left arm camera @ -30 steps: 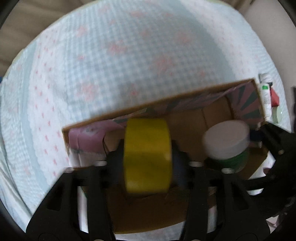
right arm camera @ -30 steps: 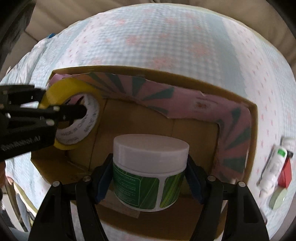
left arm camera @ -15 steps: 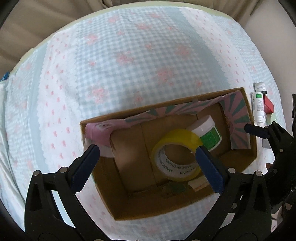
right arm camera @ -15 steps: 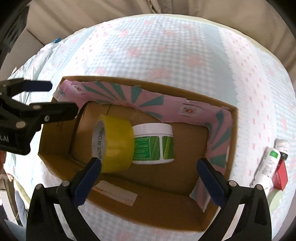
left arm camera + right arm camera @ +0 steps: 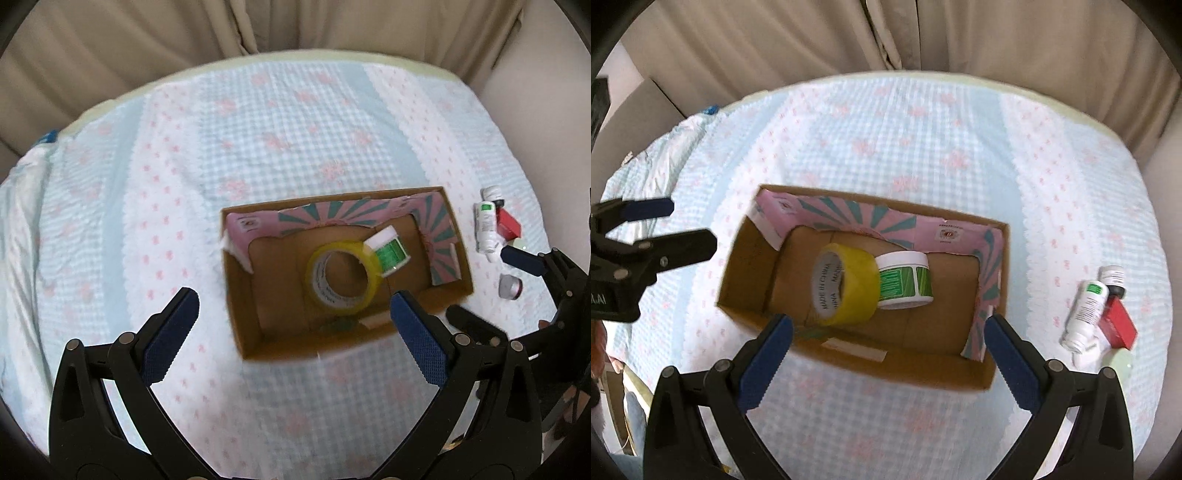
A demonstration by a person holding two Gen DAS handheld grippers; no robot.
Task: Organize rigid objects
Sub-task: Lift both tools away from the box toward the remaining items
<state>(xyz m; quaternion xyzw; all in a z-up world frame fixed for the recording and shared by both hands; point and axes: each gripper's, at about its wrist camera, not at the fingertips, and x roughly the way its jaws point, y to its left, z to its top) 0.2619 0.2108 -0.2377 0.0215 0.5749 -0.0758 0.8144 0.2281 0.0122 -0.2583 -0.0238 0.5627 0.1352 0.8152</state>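
Note:
An open cardboard box [image 5: 236, 295] [image 5: 738, 273] with pink and teal flaps lies on the checked cloth. Inside it a yellow tape roll [image 5: 317, 284] [image 5: 860, 280] lies against a white-lidded green jar [image 5: 389, 254] [image 5: 905, 284], which is on its side. My left gripper [image 5: 293, 297] [image 5: 692, 223] hangs open well above the box's near left part, nothing between its blue pads. My right gripper [image 5: 888, 321] [image 5: 476, 283] is open too, above the box's near edge and empty.
Right of the box on the cloth lie a white tube [image 5: 1086, 314] [image 5: 485, 229], a red box [image 5: 1117, 325], a dark bottle [image 5: 1112, 278], a pale round lid [image 5: 1119, 363] and a silver cap [image 5: 509, 286]. Beige curtains hang behind the cloth's far edge.
Both grippers opened, letting go of the tape roll and the jar inside the box, then rose away from it. The roll tipped over against the jar.

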